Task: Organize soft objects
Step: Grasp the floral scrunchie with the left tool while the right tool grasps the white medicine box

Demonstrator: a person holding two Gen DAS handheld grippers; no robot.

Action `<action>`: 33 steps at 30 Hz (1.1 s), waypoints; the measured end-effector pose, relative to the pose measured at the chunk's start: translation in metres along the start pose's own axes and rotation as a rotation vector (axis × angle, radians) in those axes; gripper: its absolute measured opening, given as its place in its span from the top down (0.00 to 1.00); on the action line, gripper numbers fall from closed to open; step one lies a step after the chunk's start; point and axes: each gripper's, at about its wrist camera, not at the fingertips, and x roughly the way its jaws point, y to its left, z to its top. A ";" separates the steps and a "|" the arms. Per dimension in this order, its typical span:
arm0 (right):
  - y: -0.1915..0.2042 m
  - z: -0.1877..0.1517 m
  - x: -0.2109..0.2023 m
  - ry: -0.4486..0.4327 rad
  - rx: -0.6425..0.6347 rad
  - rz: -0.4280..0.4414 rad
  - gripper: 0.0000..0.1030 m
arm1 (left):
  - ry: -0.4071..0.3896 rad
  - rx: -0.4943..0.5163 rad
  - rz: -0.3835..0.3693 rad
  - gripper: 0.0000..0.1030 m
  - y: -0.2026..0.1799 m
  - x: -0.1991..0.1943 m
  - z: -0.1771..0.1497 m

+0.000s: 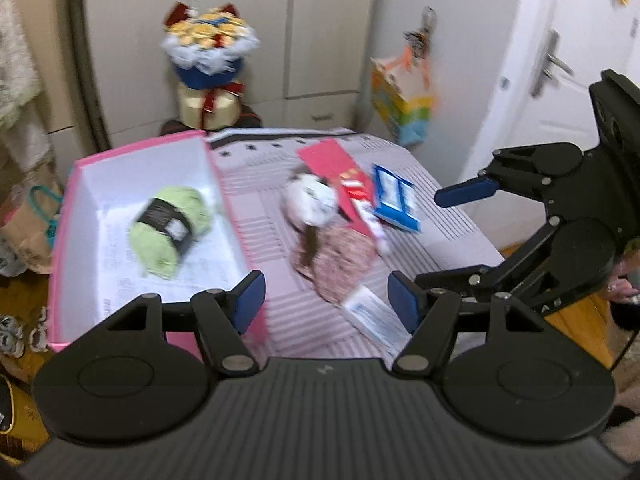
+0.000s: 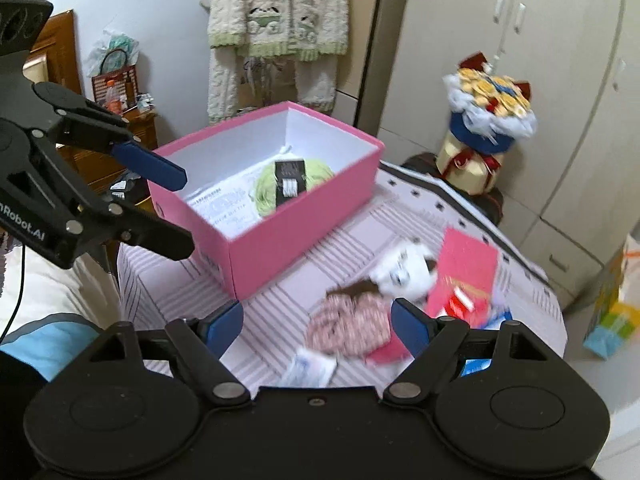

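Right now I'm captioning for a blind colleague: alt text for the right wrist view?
An open right gripper hovers over a striped table above a rag doll lying beside a pink box that holds green yarn; the open left gripper is at left.

1. pretty cramped room, plain white wall with a fuzzy cream pajama set hanging on it.
2. pale built-in wardrobe fills the far side, small handles on the doors.
3. white door with a metal lever handle, and a colourful gift bag hanging just beside it.
4. table wears a pink-and-grey striped cloth.
5. brown wooden cabinet in the corner, cluttered on top.
6. a blue-wrapped bouquet sits by the wardrobe.
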 end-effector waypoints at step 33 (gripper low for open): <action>0.011 -0.126 0.111 -0.180 0.153 0.023 0.23 | -0.045 -0.055 0.133 0.35 -0.019 0.192 -0.034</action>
